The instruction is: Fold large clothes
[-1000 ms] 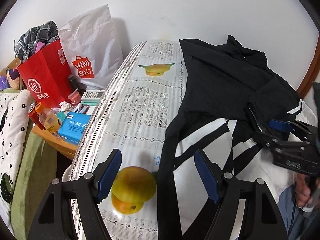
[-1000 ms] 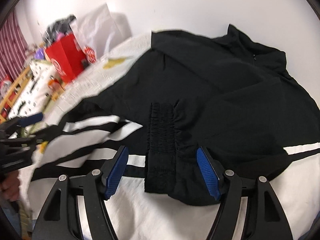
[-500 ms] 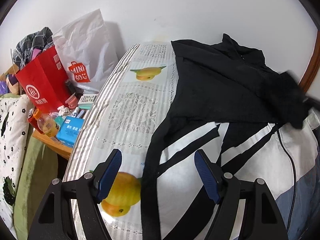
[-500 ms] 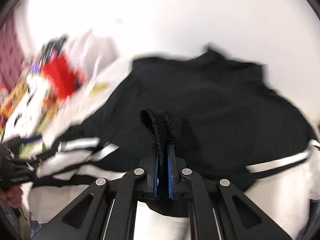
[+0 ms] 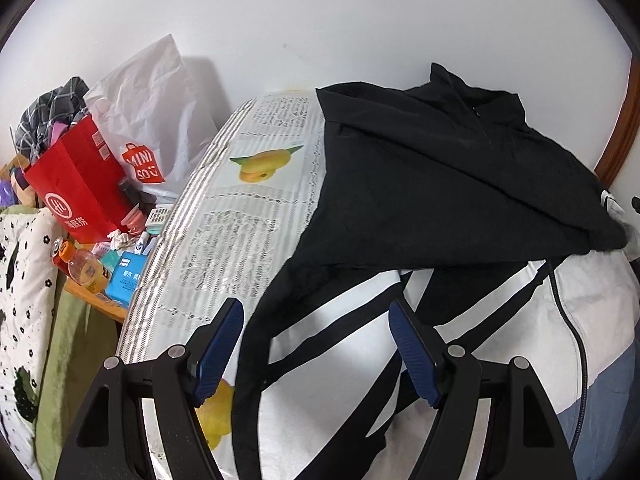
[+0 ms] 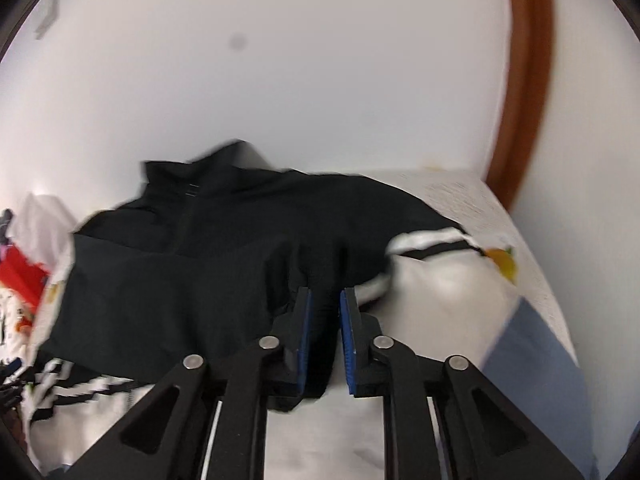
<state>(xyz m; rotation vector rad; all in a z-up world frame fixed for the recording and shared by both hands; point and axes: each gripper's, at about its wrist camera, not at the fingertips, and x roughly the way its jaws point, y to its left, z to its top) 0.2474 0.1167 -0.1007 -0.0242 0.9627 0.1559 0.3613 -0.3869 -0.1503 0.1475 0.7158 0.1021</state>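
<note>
Jacket, black, sleeve cuff between right gripper pads, jaws just parting; release advised once laid flat. Left gripper gaping, empty.

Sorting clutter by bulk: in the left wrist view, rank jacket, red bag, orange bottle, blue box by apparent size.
1. Jacket
2. Red bag
3. Orange bottle and blue box look alike; unranked.

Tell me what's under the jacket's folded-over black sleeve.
The black sleeve lies across the jacket, covering its upper body. Below its edge, white panels with black stripes show, resting on the fruit-print tablecloth. Whatever lies beneath the sleeve itself is hidden.
</note>
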